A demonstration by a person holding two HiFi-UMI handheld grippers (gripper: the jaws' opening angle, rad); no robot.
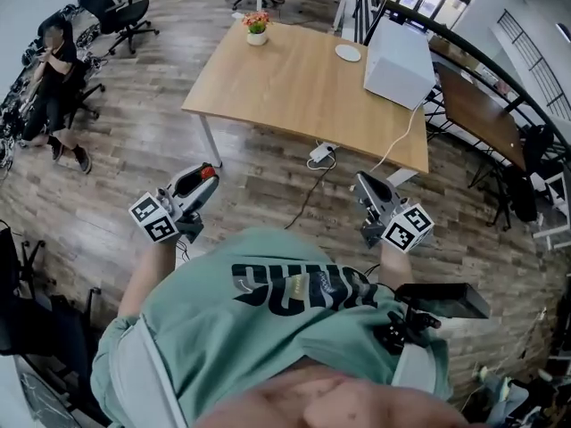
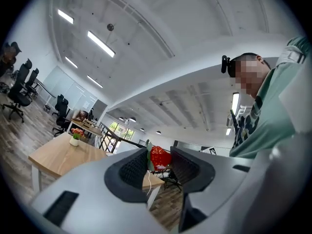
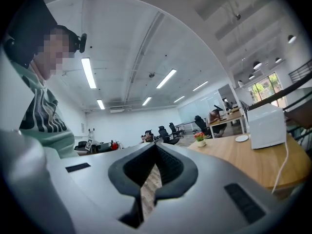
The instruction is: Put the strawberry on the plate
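A red strawberry (image 2: 160, 158) with green leaves sits pinched between the dark pads of my left gripper (image 2: 159, 151), held up in the air and away from the table. The head view shows that strawberry (image 1: 209, 174) at the tip of the left gripper (image 1: 204, 178), over the wooden floor in front of the table. A small white plate (image 1: 348, 53) lies on the far side of the wooden table (image 1: 294, 87), also seen as the plate (image 3: 242, 138) in the right gripper view. My right gripper (image 1: 359, 178) is shut with nothing in it, its jaws meeting at the tips (image 3: 155, 147).
A white box (image 1: 399, 61) stands on the table beside the plate, with a cable running down to a power strip (image 1: 321, 154) on the floor. A flower pot (image 1: 256, 27) is at the table's far left. Office chairs (image 1: 111, 12) and a seated person (image 1: 53, 78) are at the left.
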